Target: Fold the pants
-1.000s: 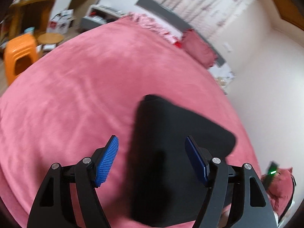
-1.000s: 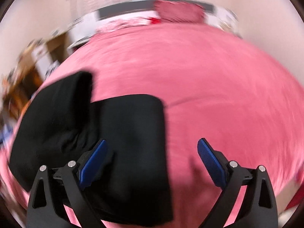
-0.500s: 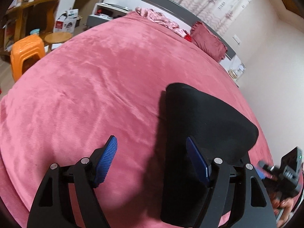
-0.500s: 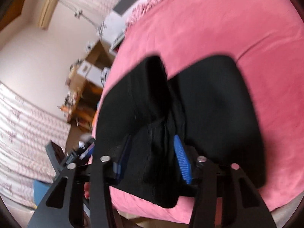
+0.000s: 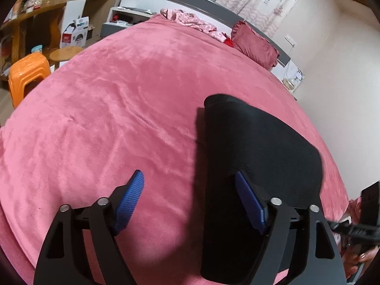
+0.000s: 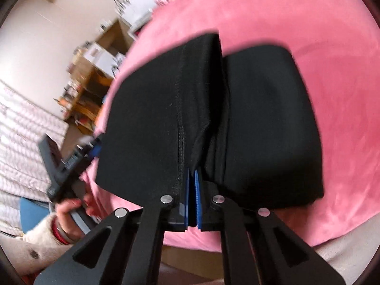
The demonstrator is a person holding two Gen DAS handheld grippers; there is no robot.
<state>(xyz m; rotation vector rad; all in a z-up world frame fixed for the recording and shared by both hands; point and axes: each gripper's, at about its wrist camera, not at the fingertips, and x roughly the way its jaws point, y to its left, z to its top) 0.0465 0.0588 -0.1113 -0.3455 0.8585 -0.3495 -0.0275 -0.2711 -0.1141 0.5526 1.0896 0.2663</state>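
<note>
The black pants [image 5: 256,152] lie folded on the pink bed near its front edge; they also show in the right wrist view [image 6: 213,109]. My left gripper [image 5: 190,192] is open and empty, with its right finger over the pants' left edge and its left finger over bare blanket. My right gripper [image 6: 192,180] is shut on the near edge of the pants, pinching a fold beside a stitched seam. The left gripper [image 6: 71,152] and the hand that holds it show at the left of the right wrist view.
The pink blanket [image 5: 106,109] covers the bed. A red pillow [image 5: 256,45] and pink clothes [image 5: 190,21] lie at the headboard. An orange stool [image 5: 26,73], a round wooden stool [image 5: 64,53] and shelves stand to the left of the bed.
My right gripper swung over the pants and closed on their near edge. My left gripper shifted left, so the pants now sit to its right.
</note>
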